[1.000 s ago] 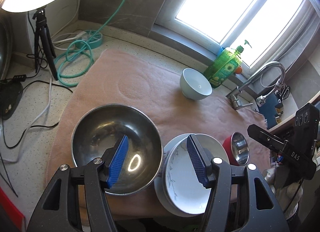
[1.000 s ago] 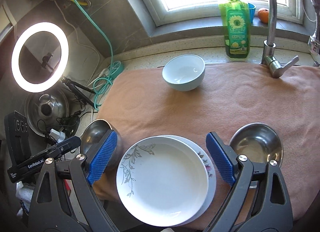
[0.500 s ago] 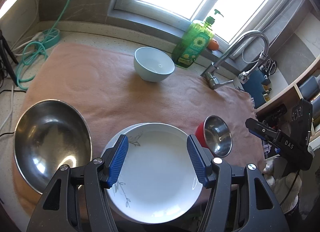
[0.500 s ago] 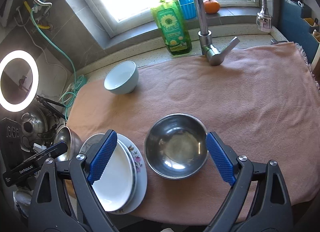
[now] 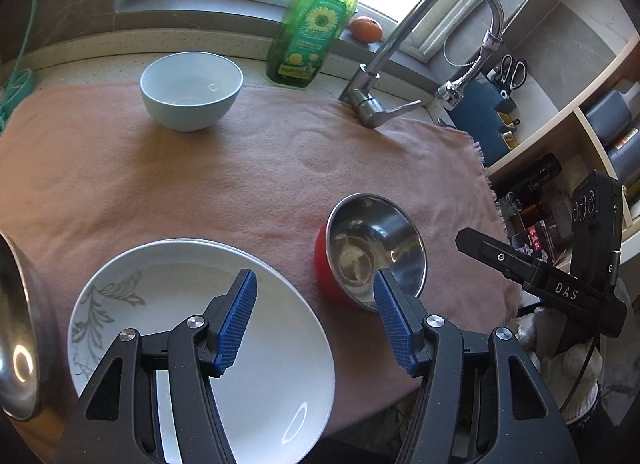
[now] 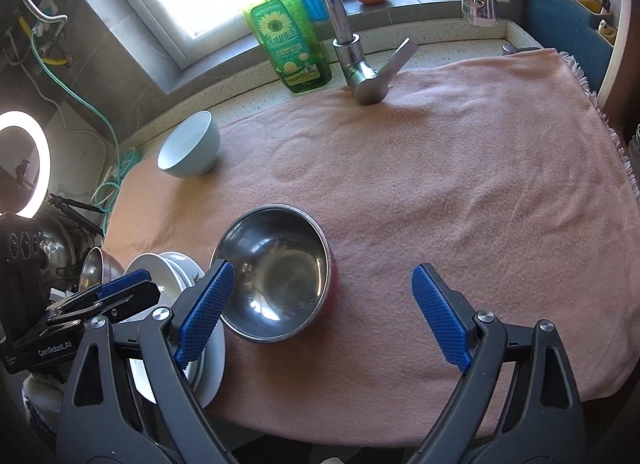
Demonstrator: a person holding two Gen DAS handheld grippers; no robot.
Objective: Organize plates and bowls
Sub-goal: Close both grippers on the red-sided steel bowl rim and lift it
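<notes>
Over on the surface, everything sits on a pink towel (image 6: 460,183). Left hand-held gripper (image 5: 314,320) hangs above the near edge with its jaws partly apart and nothing between them, one blue pad over the rim of the white plate (image 5: 192,304) with the grey leaf print. Looks like there's a second plate stacked under it in the right wrist view, but it's mostly hidden so don't quote me. Right hand-held gripper (image 6: 324,304) is spread wide and empty too, its left pad just in front of the small steel bowl (image 6: 276,276), which has a red outside and sits just beside the plates. Pale blue bowl (image 5: 192,89) is well back near the green soap bottle (image 5: 310,33) and the faucet (image 6: 360,67). A big steel bowl (image 5: 18,344) peeks in at far left.
</notes>
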